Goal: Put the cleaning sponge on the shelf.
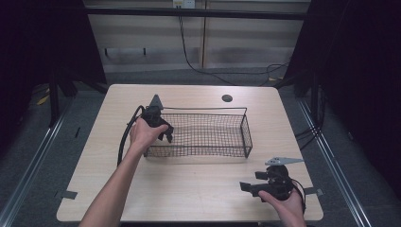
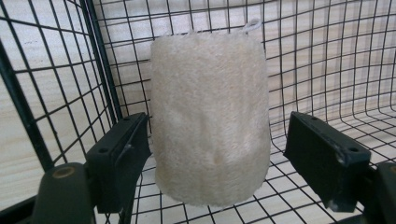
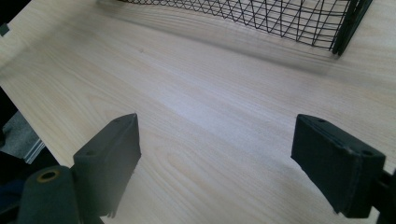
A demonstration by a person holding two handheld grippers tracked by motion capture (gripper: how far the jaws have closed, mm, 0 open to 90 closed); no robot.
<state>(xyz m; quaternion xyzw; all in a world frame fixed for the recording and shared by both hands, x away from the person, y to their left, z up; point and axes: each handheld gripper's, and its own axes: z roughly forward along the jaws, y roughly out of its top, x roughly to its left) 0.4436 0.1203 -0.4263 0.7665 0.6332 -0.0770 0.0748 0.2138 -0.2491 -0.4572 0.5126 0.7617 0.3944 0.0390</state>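
In the high view, the left hand-held gripper point(image 1: 163, 128) is seen lowered into the near-left corner of the black wire-mesh basket point(image 1: 243, 124) on the pale wooden desk point(image 1: 198, 189), while the right hand-held gripper point(image 1: 250, 187) is held low over the desk's near-right part. In the left gripper view, a cream, fibrous, cylinder-like loofah sponge point(image 2: 210, 116) is seen between the spread jaws, inside the basket by its corner post; no firm squeeze is evident, so the sponge could tip or snag on the mesh if the jaws brush it. In the right gripper view, the jaws are seen wide apart over bare wood.
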